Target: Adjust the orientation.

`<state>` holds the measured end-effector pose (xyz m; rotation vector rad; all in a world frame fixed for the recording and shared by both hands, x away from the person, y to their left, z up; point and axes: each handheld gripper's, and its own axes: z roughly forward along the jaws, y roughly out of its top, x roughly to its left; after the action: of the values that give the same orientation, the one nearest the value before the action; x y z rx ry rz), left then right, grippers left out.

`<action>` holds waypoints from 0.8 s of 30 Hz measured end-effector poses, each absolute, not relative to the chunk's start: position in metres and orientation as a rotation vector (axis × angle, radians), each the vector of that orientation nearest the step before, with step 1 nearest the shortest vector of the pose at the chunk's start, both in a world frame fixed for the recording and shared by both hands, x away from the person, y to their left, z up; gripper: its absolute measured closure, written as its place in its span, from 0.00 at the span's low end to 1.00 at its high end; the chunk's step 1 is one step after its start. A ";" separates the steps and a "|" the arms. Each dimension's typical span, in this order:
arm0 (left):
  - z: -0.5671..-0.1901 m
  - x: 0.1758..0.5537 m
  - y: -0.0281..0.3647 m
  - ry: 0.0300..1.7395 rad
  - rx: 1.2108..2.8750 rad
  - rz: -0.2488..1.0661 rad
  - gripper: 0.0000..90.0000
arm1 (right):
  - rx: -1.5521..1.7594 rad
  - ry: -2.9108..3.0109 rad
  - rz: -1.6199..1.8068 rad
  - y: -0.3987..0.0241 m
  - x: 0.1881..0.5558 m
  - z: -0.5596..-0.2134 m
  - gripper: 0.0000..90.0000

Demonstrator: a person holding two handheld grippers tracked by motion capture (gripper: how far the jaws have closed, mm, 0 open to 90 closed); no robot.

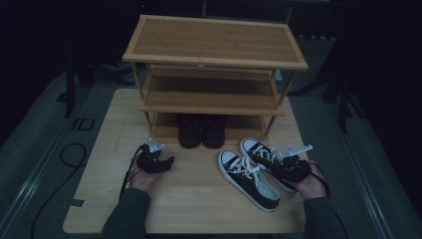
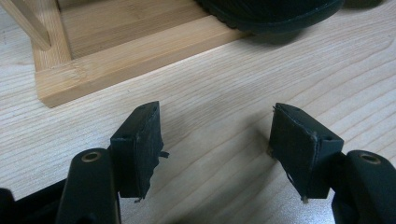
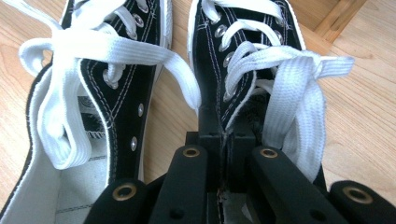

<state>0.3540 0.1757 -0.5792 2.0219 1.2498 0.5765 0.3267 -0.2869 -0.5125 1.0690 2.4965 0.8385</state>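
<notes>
Sneaker pair on surface (image 1: pixel 99 199), near right, in front of shoe rack (image 1: pixel 214 59). Right sneaker (image 1: pixel 266 157) gripped at tongue edge by right hand-held gripper (image 3: pixel 226 144), jaws pressed together on canvas. Long axis: heel toward right hand, toe pointing far-left toward rack's bottom shelf. Left sneaker (image 1: pixel 249 179) just beside, parallel, free. Left hand-held gripper (image 1: pixel 166 163) resting near left, jaws apart and empty, well apart from both sneakers. Black boots (image 1: pixel 201 130) already on bottom shelf, left of probable slot. Right hand nearer; likely lift, then push along axis.
</notes>
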 end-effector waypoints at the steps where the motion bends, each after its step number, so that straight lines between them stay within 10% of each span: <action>1: -0.579 0.354 0.176 1.250 2.022 0.577 0.39 | 1.070 2.495 0.844 -0.287 0.327 -0.513 0.98; 24: -0.579 0.354 0.176 1.250 2.025 0.577 0.39 | 1.050 2.484 0.956 -0.287 0.322 -0.517 0.98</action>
<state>0.3539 0.1758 -0.5791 2.0251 1.2503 0.5771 0.3218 -0.2868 -0.5170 1.0496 2.4840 0.9561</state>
